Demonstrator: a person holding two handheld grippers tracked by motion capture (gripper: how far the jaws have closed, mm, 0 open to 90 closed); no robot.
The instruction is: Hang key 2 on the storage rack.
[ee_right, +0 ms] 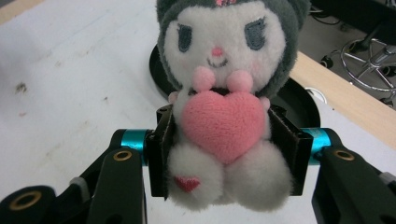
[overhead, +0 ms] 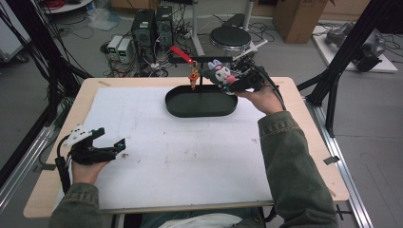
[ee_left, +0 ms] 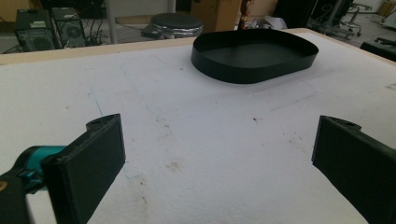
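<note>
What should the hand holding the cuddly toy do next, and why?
Probably lower the plush toy a little toward the black tray. The right gripper is shut on the toy's sides and holds it above the tray's far right edge, so it seems headed there. The left gripper rests open, far from the tray.

Plush toy point(ee_right: 223, 112): grey hood, white face, pink heart at its chest, small red heart on one foot. It was held upright in the air over the right end of the black oval tray point(overhead: 183, 110), far side of the table.
</note>
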